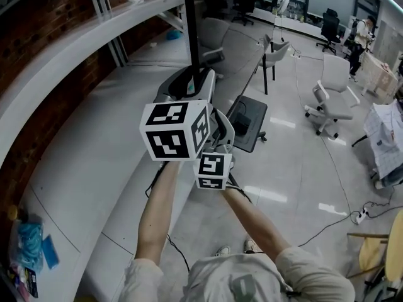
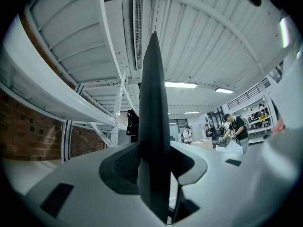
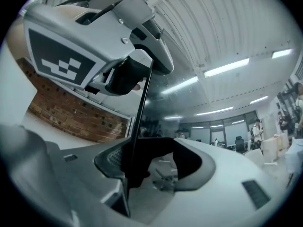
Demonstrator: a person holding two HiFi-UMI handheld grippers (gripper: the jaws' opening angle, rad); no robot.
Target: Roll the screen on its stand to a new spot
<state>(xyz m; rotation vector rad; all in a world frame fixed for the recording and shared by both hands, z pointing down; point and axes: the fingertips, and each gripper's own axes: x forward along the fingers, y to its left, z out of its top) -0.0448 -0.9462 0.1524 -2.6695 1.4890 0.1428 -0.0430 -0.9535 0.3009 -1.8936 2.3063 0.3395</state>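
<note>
Screen (image 1: 191,24) – a thin, dark, flat panel seen edge-on – is standing upright on the glossy pale floor (image 1: 296,168), close beside a long white curved ledge (image 1: 75,162) that is running under a red brick wall (image 1: 38,49). Its dark flat stand base (image 1: 249,123) is lying on the floor just beyond it, well apart from a white office chair (image 1: 334,99). The left hand-held gripper (image 2: 154,174) is clamping the panel's near edge: in the left gripper view the dark edge is filling the space between the two pale jaws, which are sitting partway closed against it. The right hand-held gripper (image 3: 151,167) is sitting just below the left one on the same edge – its jaws are standing apart around the panel, with the thin edge lying against the left-hand pad and a gap showing at the other pad, so it is bracketing the screen rather than pinching it. In the head view both bare forearms are reaching forward together, and the two marker cubes are nearly touching.
</note>
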